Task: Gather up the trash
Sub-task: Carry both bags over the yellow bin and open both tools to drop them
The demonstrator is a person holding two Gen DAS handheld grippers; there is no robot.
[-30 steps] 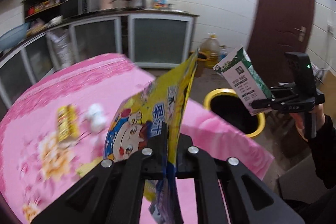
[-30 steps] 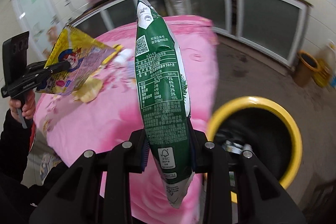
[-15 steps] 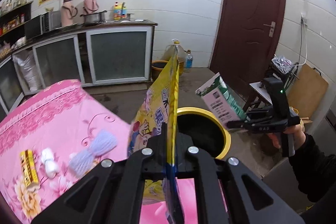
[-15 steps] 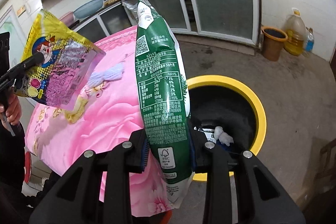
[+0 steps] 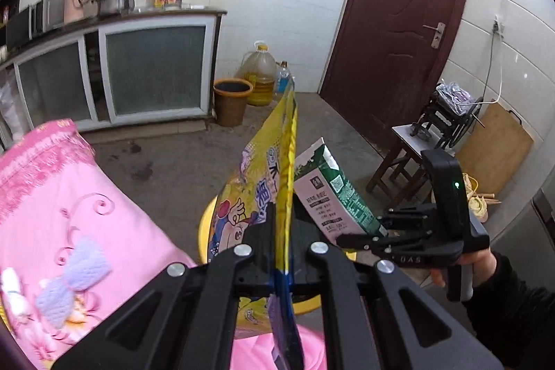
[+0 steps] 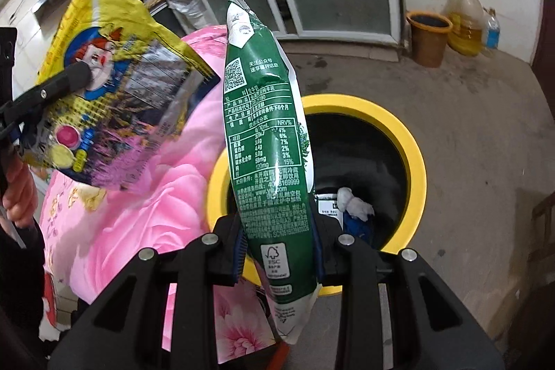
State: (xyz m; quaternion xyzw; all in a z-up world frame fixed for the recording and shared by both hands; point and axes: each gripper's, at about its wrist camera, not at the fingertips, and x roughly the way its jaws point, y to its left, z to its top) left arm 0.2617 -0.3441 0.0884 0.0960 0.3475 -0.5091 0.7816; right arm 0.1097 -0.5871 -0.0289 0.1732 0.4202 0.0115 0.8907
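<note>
Tiled kitchen, pink bench (image 6: 131, 203) at 9 o'clock, bin (image 6: 416, 162) on the floor beside it. Your left fingers (image 5: 281, 245) pinch the yellow wrapper (image 5: 267, 169); your right fingers (image 6: 281, 245) clamp the green pouch (image 6: 270, 141). Both hang near the bin's mouth. You're at the drop: centre each over the opening, then let go.

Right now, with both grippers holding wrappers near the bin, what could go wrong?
1. The yellow snack bag hangs over the pink tablecloth, not the yellow-rimmed bin; released now, it would probably miss.
2. The green pouch sits near the rim's edge, so it might catch there.
</note>
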